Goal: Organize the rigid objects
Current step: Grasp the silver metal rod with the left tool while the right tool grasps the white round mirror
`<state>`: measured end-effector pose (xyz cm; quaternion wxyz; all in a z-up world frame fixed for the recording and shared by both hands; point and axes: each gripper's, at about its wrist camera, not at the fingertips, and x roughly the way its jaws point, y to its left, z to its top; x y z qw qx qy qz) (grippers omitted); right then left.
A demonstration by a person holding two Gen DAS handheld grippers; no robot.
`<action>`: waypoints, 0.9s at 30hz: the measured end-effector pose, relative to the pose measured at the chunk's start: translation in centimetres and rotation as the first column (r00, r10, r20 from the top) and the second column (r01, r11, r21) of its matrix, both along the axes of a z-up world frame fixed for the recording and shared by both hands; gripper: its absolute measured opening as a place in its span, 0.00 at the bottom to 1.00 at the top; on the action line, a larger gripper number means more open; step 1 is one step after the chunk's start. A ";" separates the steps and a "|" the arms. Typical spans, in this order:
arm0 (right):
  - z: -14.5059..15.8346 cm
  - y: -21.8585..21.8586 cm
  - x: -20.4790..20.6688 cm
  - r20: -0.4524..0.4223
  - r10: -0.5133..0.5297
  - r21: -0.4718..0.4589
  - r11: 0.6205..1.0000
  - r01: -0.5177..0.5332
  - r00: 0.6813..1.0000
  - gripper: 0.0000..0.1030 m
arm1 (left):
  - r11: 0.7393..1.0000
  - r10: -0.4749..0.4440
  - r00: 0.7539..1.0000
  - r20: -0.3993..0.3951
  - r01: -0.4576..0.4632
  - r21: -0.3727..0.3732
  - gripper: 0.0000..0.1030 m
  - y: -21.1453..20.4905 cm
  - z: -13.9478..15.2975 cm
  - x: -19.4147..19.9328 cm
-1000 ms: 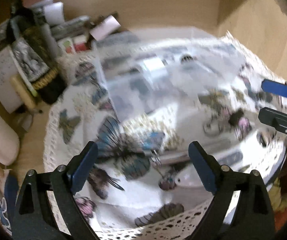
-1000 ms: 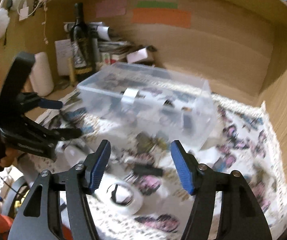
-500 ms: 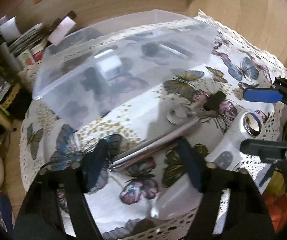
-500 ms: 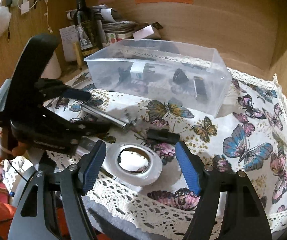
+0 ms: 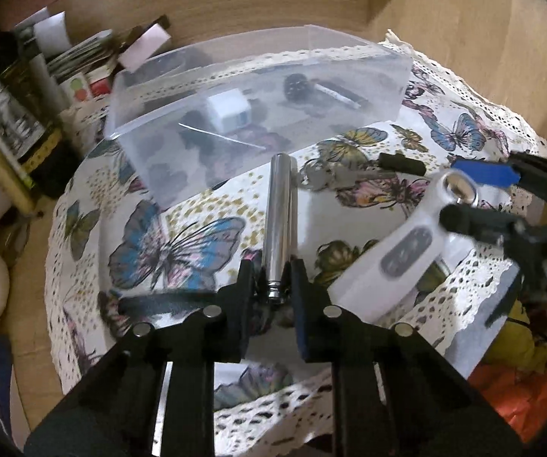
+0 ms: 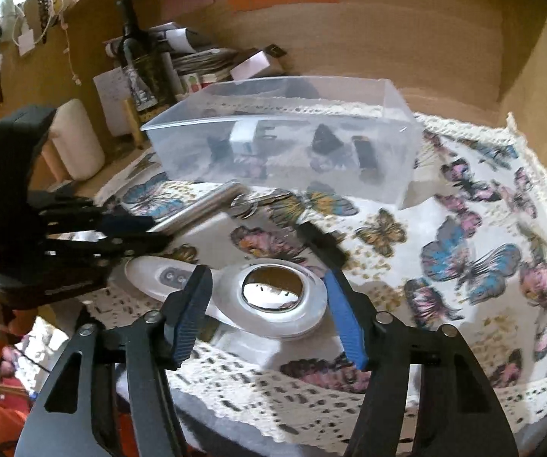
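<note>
Left wrist view, read from nine o'clock across to three: a dark bottle and stacked papers crowd the far left beside the worktop, which wears a butterfly-print cloth with a lace edge. At about eleven o'clock stands a clear plastic bin, holding a white cube and a few dark items. Just in front of it, at the centre, a silver metal tube lies pointing toward the bin, and the left gripper has its jaws closing on the tube's near end, the pads pressing both sides. Just right of the tube's far end, a bunch of keys touches a small black stick. At three o'clock a white handheld device with a round mirrored head lies slanted, its head between the fingers of the right gripper. Right wrist view, again from nine o'clock: the left gripper grips the tube, with the bin behind at twelve o'clock. At the centre the right gripper straddles the device's round head; its jaws are closing, with small gaps visible beside the head on both sides. Butterfly cloth fills the three o'clock side.
</note>
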<state>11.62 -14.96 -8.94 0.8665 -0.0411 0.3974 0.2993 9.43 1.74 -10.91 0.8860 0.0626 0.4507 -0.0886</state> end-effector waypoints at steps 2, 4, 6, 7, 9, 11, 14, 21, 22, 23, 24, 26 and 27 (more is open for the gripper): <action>0.0 -0.3 0.2 -0.003 -0.011 -0.005 1.000 0.011 1.000 0.56 | 1.000 0.007 1.000 -0.001 -0.007 -0.008 0.18 0.5 0.0 -0.4; 0.1 -0.3 0.3 -0.004 -0.031 -0.005 1.000 0.031 1.000 0.56 | 1.000 0.015 1.000 -0.002 -0.015 -0.010 0.18 0.7 0.0 -0.5; 0.0 -0.1 0.1 0.002 -0.046 -0.013 0.999 0.046 0.999 0.58 | 1.000 0.026 1.000 -0.001 -0.026 -0.011 0.19 0.6 -0.1 -0.4; 0.0 0.1 0.0 0.012 -0.054 -0.018 0.998 0.054 0.998 0.59 | 0.999 0.030 1.000 0.000 -0.030 -0.011 0.19 0.5 -0.1 -0.3; -0.3 0.6 -0.1 0.010 -0.057 -0.028 0.998 0.058 0.998 0.64 | 0.999 0.036 0.999 0.001 -0.036 -0.010 0.19 0.3 -0.2 -0.1; -0.6 0.9 -0.2 0.031 -0.077 -0.040 0.996 0.078 0.997 0.68 | 0.999 0.039 0.999 0.004 -0.039 -0.005 0.19 0.1 -0.3 0.1; -0.6 0.7 -0.1 0.034 -0.094 -0.033 0.995 0.095 0.995 0.68 | 0.999 0.039 0.999 0.004 -0.039 -0.007 0.20 0.1 -0.3 0.5; -1.3 -0.6 1.4 -0.069 -0.134 0.055 0.989 0.138 0.989 0.67 | 0.998 0.054 0.999 -0.001 -0.054 -0.025 0.37 0.6 -0.3 1.4; -1.4 -0.8 1.6 -0.082 -0.133 0.066 0.988 0.138 0.988 0.66 | 0.998 0.050 0.999 -0.002 -0.050 -0.027 0.37 0.6 -0.4 1.5; -1.5 -1.0 1.8 -0.095 -0.128 0.081 0.987 0.136 0.987 0.64 | 0.999 0.046 0.999 0.000 -0.046 -0.028 0.37 0.4 -0.4 1.6; -1.5 -1.1 1.8 -0.101 -0.130 0.091 0.986 0.139 0.986 0.61 | 0.999 0.040 0.999 0.002 -0.040 -0.028 0.32 0.3 -0.4 1.6; -1.5 -1.3 1.9 -0.108 -0.123 0.101 0.986 0.134 0.987 0.60 | 0.999 0.010 1.000 0.003 -0.010 -0.039 0.14 -0.1 -0.2 1.4; -1.5 -1.3 1.8 -0.105 -0.125 0.101 0.985 0.136 0.987 0.60 | 1.000 0.005 1.000 0.012 -0.005 -0.025 0.14 -0.4 -0.2 1.2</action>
